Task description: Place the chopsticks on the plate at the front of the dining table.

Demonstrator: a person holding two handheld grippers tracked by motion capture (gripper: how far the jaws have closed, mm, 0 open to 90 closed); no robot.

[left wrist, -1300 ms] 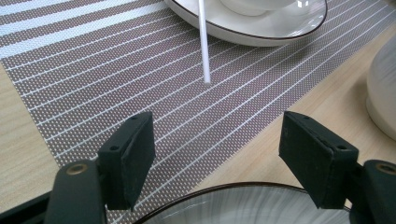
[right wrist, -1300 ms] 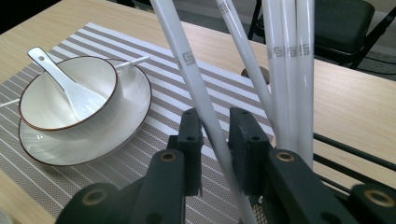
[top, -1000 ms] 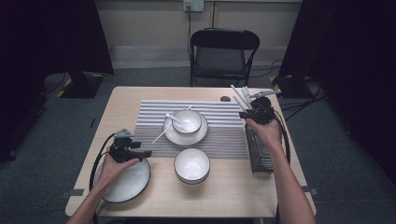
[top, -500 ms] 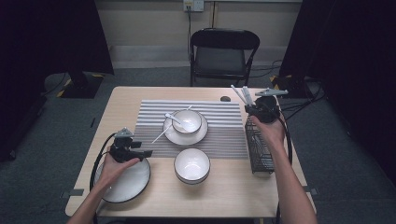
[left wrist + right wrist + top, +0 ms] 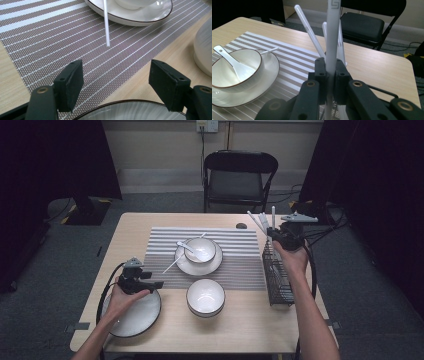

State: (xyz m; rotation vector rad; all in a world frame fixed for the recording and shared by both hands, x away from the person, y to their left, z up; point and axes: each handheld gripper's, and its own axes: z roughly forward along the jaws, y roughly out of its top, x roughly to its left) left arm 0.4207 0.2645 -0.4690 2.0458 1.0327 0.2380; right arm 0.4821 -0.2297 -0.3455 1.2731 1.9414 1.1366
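Two grippers work over a pale wooden rectangular table (image 5: 250, 330), whose middle is covered by a grey-and-white striped woven placemat (image 5: 235, 265). On the mat sits a white ceramic saucer-plate with a dark rim (image 5: 186, 266), carrying a small white bowl (image 5: 206, 246) with a white ceramic soup spoon (image 5: 233, 63) resting in it. Just off the mat's near edge stands a second white ceramic bowl with a dark rim (image 5: 205, 297), and near the left corner lies a large round glossy plate with a dark rim (image 5: 140, 316). Along the table's right side stands a black wire-mesh cutlery basket (image 5: 278, 280). The right gripper (image 5: 331, 72) is held above the far end of that basket; its jaws have just been closing and now clamp a long white plastic chopstick (image 5: 331, 37), which stands nearly upright between the pads, its top rising well above them, with more white chopsticks (image 5: 308, 27) leaning just behind it. The left gripper (image 5: 116, 80) hovers over the far rim of the large plate with its jaws spread wide and nothing between them; another thin white chopstick (image 5: 106, 25) lies on the mat ahead, apart from both pads.
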